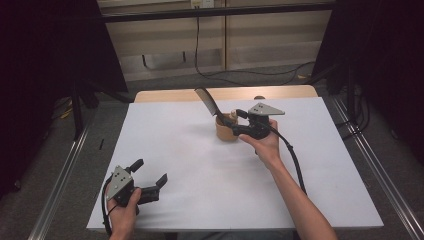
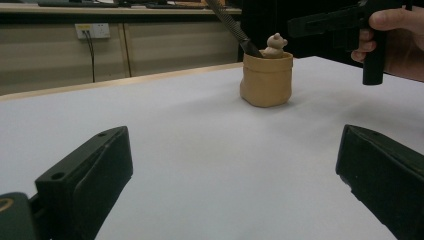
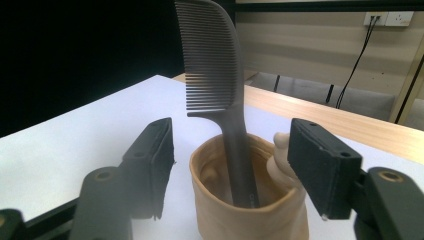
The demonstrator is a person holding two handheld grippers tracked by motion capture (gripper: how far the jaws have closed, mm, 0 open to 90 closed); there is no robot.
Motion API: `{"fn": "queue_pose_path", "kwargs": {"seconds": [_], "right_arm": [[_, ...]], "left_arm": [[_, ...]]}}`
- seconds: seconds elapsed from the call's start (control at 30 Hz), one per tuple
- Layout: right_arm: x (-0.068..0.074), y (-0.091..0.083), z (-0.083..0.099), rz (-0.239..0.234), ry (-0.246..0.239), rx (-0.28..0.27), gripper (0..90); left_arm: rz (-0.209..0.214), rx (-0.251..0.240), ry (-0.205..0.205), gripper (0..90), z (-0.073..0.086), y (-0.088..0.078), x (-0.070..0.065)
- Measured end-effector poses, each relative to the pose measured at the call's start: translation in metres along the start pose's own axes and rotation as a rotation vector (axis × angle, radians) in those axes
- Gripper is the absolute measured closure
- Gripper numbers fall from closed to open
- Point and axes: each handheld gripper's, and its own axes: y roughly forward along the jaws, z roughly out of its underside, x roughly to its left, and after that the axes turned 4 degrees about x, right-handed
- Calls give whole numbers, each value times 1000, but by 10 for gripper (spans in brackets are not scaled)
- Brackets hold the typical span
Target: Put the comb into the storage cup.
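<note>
Claw (image 3: 232, 175) beside grey fine-toothed comb (image 3: 212, 65)

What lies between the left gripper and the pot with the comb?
Nothing: in the left gripper view, bare white table runs from the open left gripper to the pot, where the comb stands.

The comb (image 3: 215, 75) looks like dark, matt plastic with fine, smooth teeth. It stands in a tan pot (image 3: 250, 210) that looks soft and dull, like wrinkly leather or thick paper. Under the pot, the table (image 1: 200, 165) has a smooth, matt white top with a bare wood edge behind the pot
</note>
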Motion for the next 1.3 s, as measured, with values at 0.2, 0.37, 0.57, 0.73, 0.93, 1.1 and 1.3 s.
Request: {"fn": "queue_pose_path", "kwargs": {"seconds": [0.2,0.37,0.57,0.73,0.93,1.1,1.3], "right_arm": [[-7,-8,3,35,16,7,215],[-10,-15,1,44,35,-3,100],[-12,-25,-1,75,82,-41,18],[-12,-31,3,109,84,-48,1],[-14,-42,4,149,96,-42,6],[-14,-52,6,210,55,-38,12],[-12,-62,11,251,16,-57,7]], "left_arm": [[-3,4,-2,18,0,3,1],[-8,5,-7,18,1,3,2],[-18,10,-20,18,2,2,2],[-23,6,-24,18,1,2,2],[-33,-2,-39,18,2,1,5],[-33,-1,-29,18,2,1,4],[-34,-1,-26,18,2,0,4]]}}
